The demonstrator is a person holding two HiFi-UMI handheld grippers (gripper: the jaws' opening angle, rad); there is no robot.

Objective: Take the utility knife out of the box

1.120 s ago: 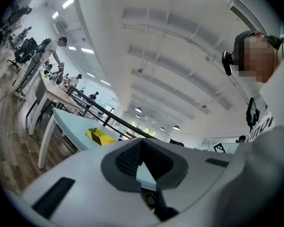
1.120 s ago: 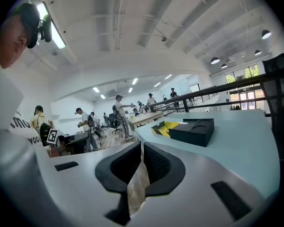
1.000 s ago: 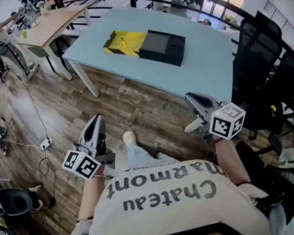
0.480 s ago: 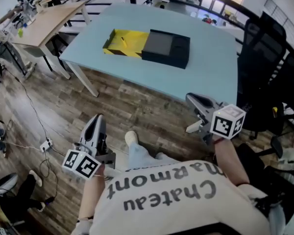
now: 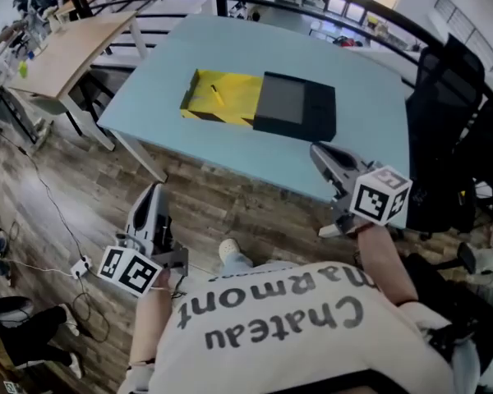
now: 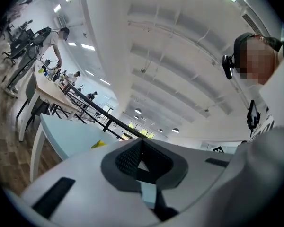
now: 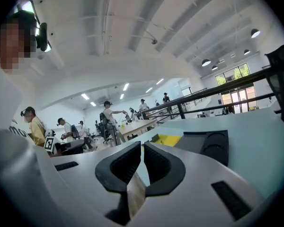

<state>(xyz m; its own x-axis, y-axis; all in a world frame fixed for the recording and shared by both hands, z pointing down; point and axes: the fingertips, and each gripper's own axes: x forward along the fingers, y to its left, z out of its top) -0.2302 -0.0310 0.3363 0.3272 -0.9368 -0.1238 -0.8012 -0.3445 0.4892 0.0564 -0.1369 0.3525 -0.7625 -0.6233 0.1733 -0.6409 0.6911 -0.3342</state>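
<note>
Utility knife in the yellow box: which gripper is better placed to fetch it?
Probably right. The right gripper is over the table's near edge, close to the box; the left gripper hangs farther back over the floor.

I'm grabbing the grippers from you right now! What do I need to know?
The left gripper has its fingers shut and empty. It is held low over the wood floor, short of the table.
The right gripper has its fingers shut and empty. It is over the table's near edge, close to the box but not touching it.
The box lies open on the table. A small slim thing in its yellow half is likely the utility knife.
Done: nothing taken out yet.
Left: reach in, grip the knife, lift it out.
</note>
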